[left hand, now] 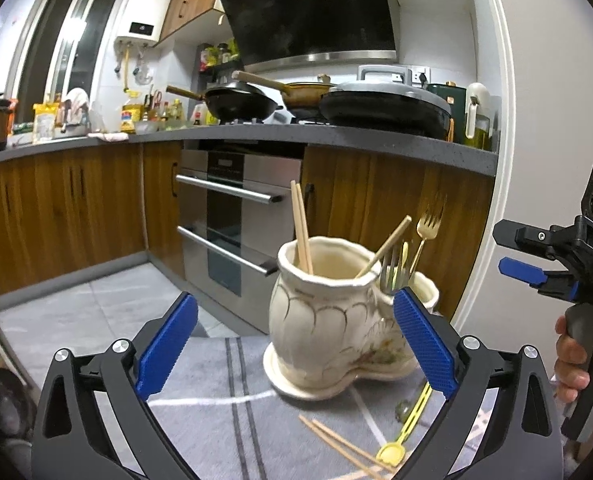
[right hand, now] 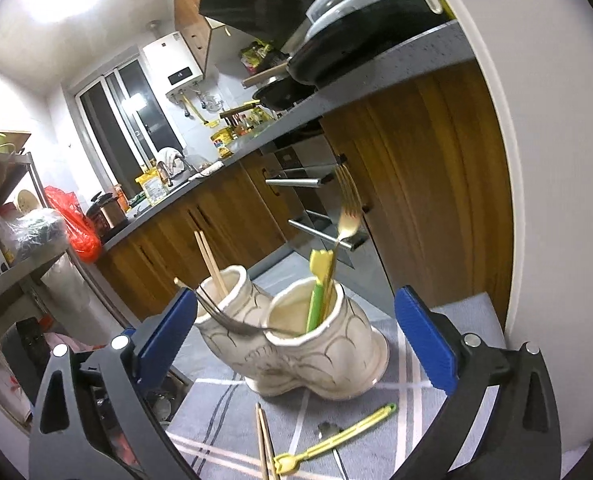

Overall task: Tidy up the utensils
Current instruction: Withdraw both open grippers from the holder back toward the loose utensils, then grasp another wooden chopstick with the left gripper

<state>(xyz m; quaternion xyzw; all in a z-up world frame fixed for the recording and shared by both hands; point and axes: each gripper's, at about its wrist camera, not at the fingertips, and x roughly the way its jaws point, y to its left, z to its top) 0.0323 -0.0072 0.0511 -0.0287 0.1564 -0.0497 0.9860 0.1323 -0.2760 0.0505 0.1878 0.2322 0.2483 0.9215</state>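
Note:
A cream ceramic holder (left hand: 328,320) with two compartments stands on a grey striped cloth (left hand: 216,400). One compartment holds wooden chopsticks (left hand: 301,232). The other holds a silver fork (left hand: 392,272) and a gold fork (left hand: 426,228). Loose chopsticks (left hand: 336,444) and a yellow utensil (left hand: 406,428) lie on the cloth in front. My left gripper (left hand: 295,298) is open just short of the holder and grips nothing. My right gripper (right hand: 296,294) is open too and faces the holder (right hand: 316,344), where yellow and green utensils (right hand: 320,288) stand upright. Loose chopsticks (right hand: 264,444) and a yellow fork (right hand: 336,440) lie below it.
The right gripper (left hand: 508,250) and the hand (left hand: 572,360) holding it show at the right edge of the left wrist view. Behind the holder are a steel oven (left hand: 232,216), wooden cabinets and a counter (left hand: 336,138) with pans. A white wall (left hand: 544,120) stands on the right, a metal rack (right hand: 12,208) on the left.

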